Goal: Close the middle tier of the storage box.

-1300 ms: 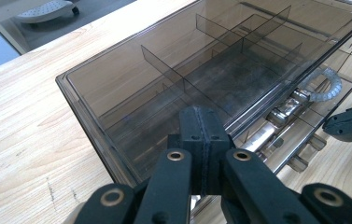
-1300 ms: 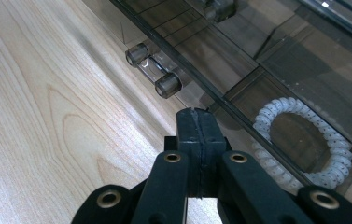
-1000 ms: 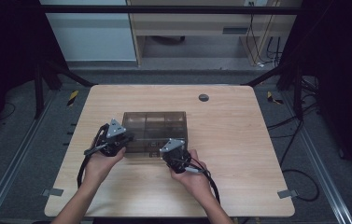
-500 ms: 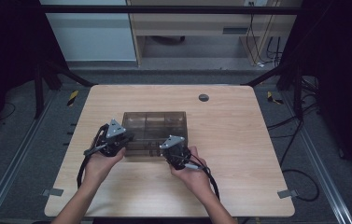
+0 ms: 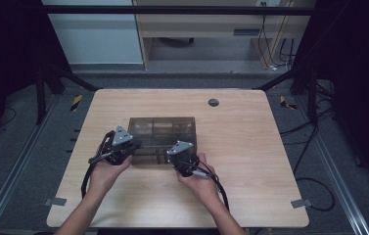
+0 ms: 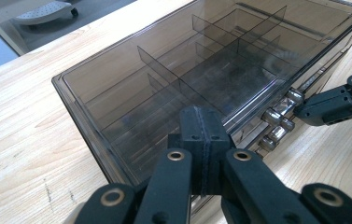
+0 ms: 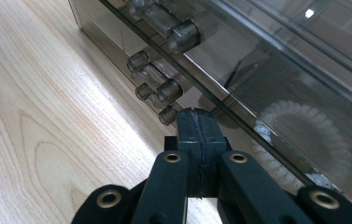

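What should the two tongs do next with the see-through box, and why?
Probably nudge the right tongs under the lid's front edge by the clear latch and lift a little. The smoky compartment box sits closed on the table. Both tongs are shut and hold nothing, and the left tongs rest against the box's near edge, where they could steady it.

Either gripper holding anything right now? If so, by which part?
Nothing held. Both the left gripper and the right gripper have jaws shut on nothing, tips at the near edge of the smoky plastic compartment box.
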Action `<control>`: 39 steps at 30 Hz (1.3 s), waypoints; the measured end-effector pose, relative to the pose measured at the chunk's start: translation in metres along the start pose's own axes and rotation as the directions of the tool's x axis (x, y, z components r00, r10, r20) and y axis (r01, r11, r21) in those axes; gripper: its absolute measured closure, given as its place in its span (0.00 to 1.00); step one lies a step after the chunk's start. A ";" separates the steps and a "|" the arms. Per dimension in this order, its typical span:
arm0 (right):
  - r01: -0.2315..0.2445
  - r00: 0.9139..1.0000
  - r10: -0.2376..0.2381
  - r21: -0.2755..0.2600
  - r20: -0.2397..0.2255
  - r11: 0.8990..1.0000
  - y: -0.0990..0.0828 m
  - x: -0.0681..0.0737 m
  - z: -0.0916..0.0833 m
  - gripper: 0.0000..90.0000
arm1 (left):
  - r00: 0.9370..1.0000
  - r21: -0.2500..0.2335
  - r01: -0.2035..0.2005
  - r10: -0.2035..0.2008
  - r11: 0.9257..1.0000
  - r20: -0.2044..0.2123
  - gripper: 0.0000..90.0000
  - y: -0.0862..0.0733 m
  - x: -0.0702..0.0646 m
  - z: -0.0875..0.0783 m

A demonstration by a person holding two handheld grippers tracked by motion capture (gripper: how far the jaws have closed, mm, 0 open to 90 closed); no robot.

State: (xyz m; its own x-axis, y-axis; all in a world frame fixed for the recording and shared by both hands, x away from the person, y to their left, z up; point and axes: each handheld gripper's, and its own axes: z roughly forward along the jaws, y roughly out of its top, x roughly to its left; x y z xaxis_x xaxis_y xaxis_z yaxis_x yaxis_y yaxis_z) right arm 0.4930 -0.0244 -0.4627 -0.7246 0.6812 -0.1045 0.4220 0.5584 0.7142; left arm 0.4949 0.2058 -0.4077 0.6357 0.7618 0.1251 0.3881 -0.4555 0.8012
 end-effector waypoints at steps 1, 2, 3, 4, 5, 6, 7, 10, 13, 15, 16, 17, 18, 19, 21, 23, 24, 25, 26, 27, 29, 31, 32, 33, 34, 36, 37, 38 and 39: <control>-0.003 1.000 0.003 -0.002 0.001 1.000 0.000 0.000 0.000 1.00 | 1.000 0.000 -0.001 0.001 1.000 0.000 1.00 0.000 0.000 0.000; -0.002 1.000 0.002 -0.002 0.000 1.000 0.000 -0.001 0.000 1.00 | 1.000 0.000 0.000 0.000 1.000 0.000 1.00 0.000 0.000 0.000; -0.005 1.000 0.005 -0.003 0.003 1.000 0.000 -0.001 0.001 1.00 | 1.000 0.000 0.000 0.000 1.000 0.001 1.00 0.000 0.000 0.000; -0.010 1.000 0.010 -0.005 0.001 1.000 0.000 -0.001 0.001 1.00 | 1.000 0.000 0.000 0.000 1.000 0.001 1.00 0.000 0.000 0.000; -0.007 1.000 0.007 -0.006 0.000 1.000 0.000 -0.002 0.002 1.00 | 1.000 0.000 0.000 0.000 1.000 0.000 1.00 0.000 0.000 0.000; -0.010 1.000 0.010 -0.006 0.000 1.000 0.000 -0.002 0.002 1.00 | 1.000 0.000 -0.001 0.001 1.000 0.000 1.00 0.000 0.000 0.000; -0.011 1.000 0.011 -0.007 -0.003 1.000 0.000 -0.002 0.002 1.00 | 1.000 0.000 -0.001 0.001 1.000 0.000 1.00 0.000 0.000 0.000; -0.011 1.000 0.011 -0.007 -0.001 1.000 0.000 -0.002 0.002 1.00 | 1.000 0.000 0.000 0.000 1.000 0.000 1.00 0.000 0.000 0.000; -0.011 1.000 0.011 -0.009 0.001 1.000 0.001 -0.001 0.002 1.00 | 1.000 0.000 -0.001 0.001 1.000 0.000 1.00 0.000 0.000 0.000; -0.009 1.000 0.009 -0.012 0.003 1.000 0.001 -0.001 0.002 1.00 | 1.000 0.000 -0.001 0.001 1.000 0.000 1.00 0.000 0.000 0.000; -0.010 1.000 0.010 -0.011 0.004 1.000 0.001 -0.001 0.002 1.00 | 1.000 0.000 0.000 0.000 1.000 0.000 1.00 0.000 0.000 0.000; -0.010 1.000 0.010 -0.012 0.002 1.000 0.000 -0.001 0.003 1.00 | 1.000 0.000 -0.001 0.001 1.000 0.000 1.00 0.000 0.000 0.000; -0.011 1.000 0.012 -0.008 0.004 1.000 0.000 -0.001 0.002 1.00 | 1.000 0.000 0.001 -0.001 1.000 0.001 1.00 0.000 0.000 0.000; -0.010 1.000 0.010 -0.008 0.001 1.000 0.000 -0.001 0.003 1.00 | 1.000 0.000 0.001 -0.001 1.000 0.001 1.00 0.000 0.000 0.000; -0.011 1.000 0.011 -0.006 0.001 1.000 -0.001 -0.001 0.003 1.00 | 1.000 0.001 -0.001 0.001 1.000 0.001 1.00 0.000 0.000 0.000; -0.010 1.000 0.010 -0.004 -0.001 1.000 -0.001 0.000 0.002 1.00 | 1.000 0.001 -0.003 0.003 1.000 0.001 1.00 0.000 0.001 -0.001; -0.012 1.000 0.012 -0.007 -0.003 1.000 -0.001 0.000 0.002 1.00 | 1.000 0.000 -0.002 0.002 1.000 0.001 1.00 0.000 0.001 -0.001; -0.011 1.000 0.011 -0.005 -0.003 1.000 -0.001 0.001 0.001 1.00 | 1.000 0.000 -0.001 0.001 1.000 0.002 1.00 0.000 0.001 -0.001; -0.010 1.000 0.010 -0.004 -0.002 1.000 -0.001 0.002 0.001 1.00 | 1.000 0.000 -0.002 0.002 1.000 0.002 1.00 0.000 0.001 -0.001; -0.008 1.000 0.008 -0.006 -0.004 1.000 -0.001 0.002 0.001 1.00 | 1.000 0.000 -0.001 0.001 1.000 0.002 1.00 0.000 0.001 -0.001; -0.006 1.000 0.006 -0.008 -0.007 1.000 -0.001 0.002 0.001 1.00 | 1.000 0.000 -0.002 0.002 1.000 0.001 1.00 0.000 0.001 -0.001; -0.006 1.000 0.006 -0.005 -0.006 1.000 -0.001 0.002 0.001 1.00 | 1.000 0.000 -0.002 0.002 1.000 0.001 1.00 0.000 0.001 -0.001; -0.005 1.000 0.005 -0.005 -0.006 1.000 -0.001 0.002 0.001 1.00 | 1.000 0.000 -0.002 0.002 1.000 0.001 1.00 0.000 0.001 -0.001; -0.004 1.000 0.004 -0.005 -0.007 1.000 -0.001 0.002 0.001 1.00 | 1.000 0.000 -0.002 0.002 1.000 0.001 1.00 0.000 0.001 -0.001; -0.007 1.000 0.007 -0.004 -0.006 1.000 -0.001 0.002 0.001 1.00 | 1.000 0.000 -0.002 0.002 1.000 0.000 1.00 0.000 0.001 -0.001; -0.005 1.000 0.005 -0.008 -0.007 1.000 -0.001 0.002 0.001 1.00 | 1.000 -0.001 -0.002 0.002 1.000 0.001 1.00 0.000 0.001 -0.001; -0.006 1.000 0.006 -0.008 -0.008 1.000 -0.001 0.002 0.000 1.00 | 1.000 -0.001 -0.002 0.002 1.000 0.001 1.00 0.000 0.001 -0.001; -0.006 1.000 0.006 -0.007 -0.009 1.000 -0.001 0.002 0.000 1.00 | 1.000 -0.001 -0.002 0.002 1.000 0.001 1.00 0.000 0.001 -0.001; -0.008 1.000 0.008 -0.010 -0.010 1.000 -0.001 0.002 0.000 1.00 | 1.000 -0.001 -0.003 0.003 1.000 0.001 1.00 0.000 0.001 -0.001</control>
State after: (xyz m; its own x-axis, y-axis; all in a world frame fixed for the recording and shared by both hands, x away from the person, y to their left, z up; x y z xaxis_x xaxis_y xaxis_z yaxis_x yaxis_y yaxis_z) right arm 0.4909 -0.0238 -0.4637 -0.7265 0.6809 -0.0924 0.4221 0.5483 0.7219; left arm 0.4950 0.2072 -0.4072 0.6374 0.7600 0.1268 0.3855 -0.4570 0.8016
